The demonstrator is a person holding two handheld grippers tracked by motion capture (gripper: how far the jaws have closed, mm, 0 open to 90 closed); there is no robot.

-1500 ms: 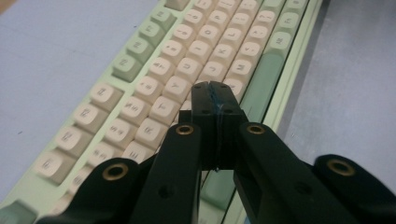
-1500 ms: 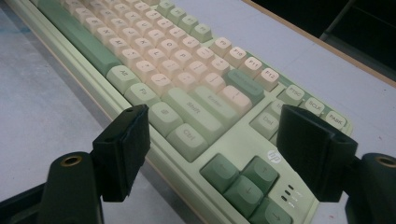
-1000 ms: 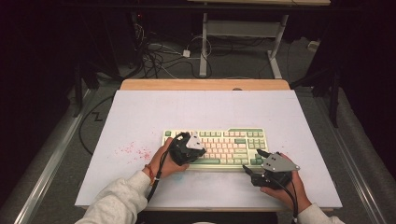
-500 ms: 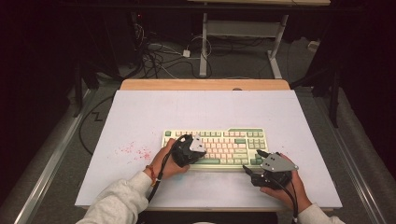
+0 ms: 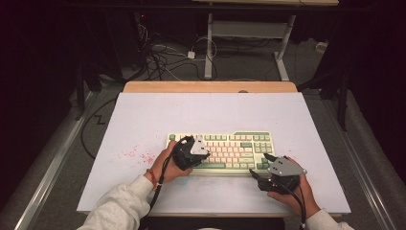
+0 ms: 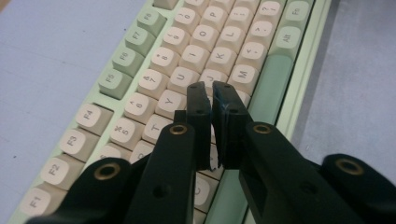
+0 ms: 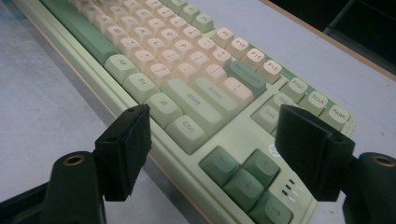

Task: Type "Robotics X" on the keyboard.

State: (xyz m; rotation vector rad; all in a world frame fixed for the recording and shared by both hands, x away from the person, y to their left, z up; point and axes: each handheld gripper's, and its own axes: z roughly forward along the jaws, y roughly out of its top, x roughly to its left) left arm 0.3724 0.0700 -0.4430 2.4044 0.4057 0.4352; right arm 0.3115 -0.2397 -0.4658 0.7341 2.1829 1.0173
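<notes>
Black jaws of the left gripper (image 6: 210, 100) stand almost shut with a thin gap and nothing between them; they have just eased open a little, tips over the letter keys (image 6: 208, 74) mid-keyboard, touch unclear. Right gripper (image 7: 212, 149): jaws wide, empty, astride the keyboard's near right corner by the arrow keys (image 7: 245, 179). Keyboard (image 5: 220, 151): cream and green, flat on the white table (image 5: 143, 120), near its front edge. Risks, judged: paired tips may strike two neighbouring keys at once; off-centre pressure may skid the keyboard, since the right jaws do not clamp it.
</notes>
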